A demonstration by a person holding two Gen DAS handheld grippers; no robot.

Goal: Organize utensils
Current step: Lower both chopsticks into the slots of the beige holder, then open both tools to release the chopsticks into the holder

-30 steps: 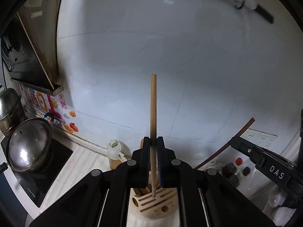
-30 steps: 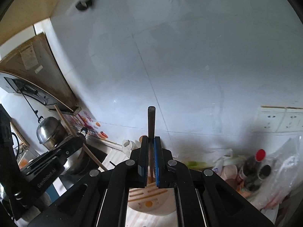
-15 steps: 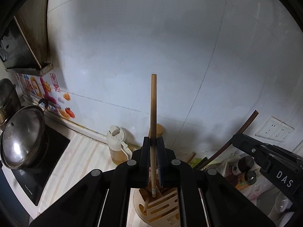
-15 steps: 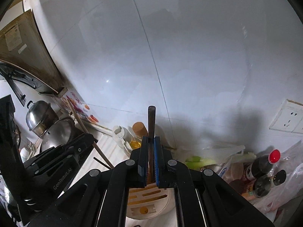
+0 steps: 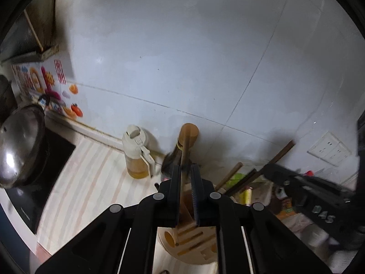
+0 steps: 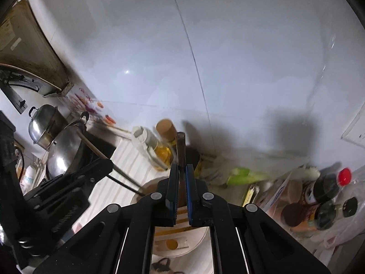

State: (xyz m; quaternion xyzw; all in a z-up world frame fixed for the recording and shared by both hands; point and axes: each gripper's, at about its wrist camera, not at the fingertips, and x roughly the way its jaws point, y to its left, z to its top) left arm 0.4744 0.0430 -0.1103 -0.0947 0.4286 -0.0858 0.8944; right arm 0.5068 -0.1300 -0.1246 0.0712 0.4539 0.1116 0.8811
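The light wooden chopstick (image 5: 184, 157) stands between the pads of my left gripper (image 5: 186, 171), its lower end down at the slotted wooden utensil holder (image 5: 194, 244) below me; my jaws are opening, with a gap on the right side of the stick. In my right gripper (image 6: 180, 178) a dark brown chopstick (image 6: 181, 150) stands upright, the jaws pinching it over the same holder (image 6: 173, 235). More sticks (image 5: 246, 178) lean out of the holder. Behind it, by the white tiled wall (image 5: 182, 57), stand an oil jug (image 5: 136, 153) and a brown-capped bottle (image 5: 188, 132); a steel pot lid (image 5: 20, 146) sits far left.
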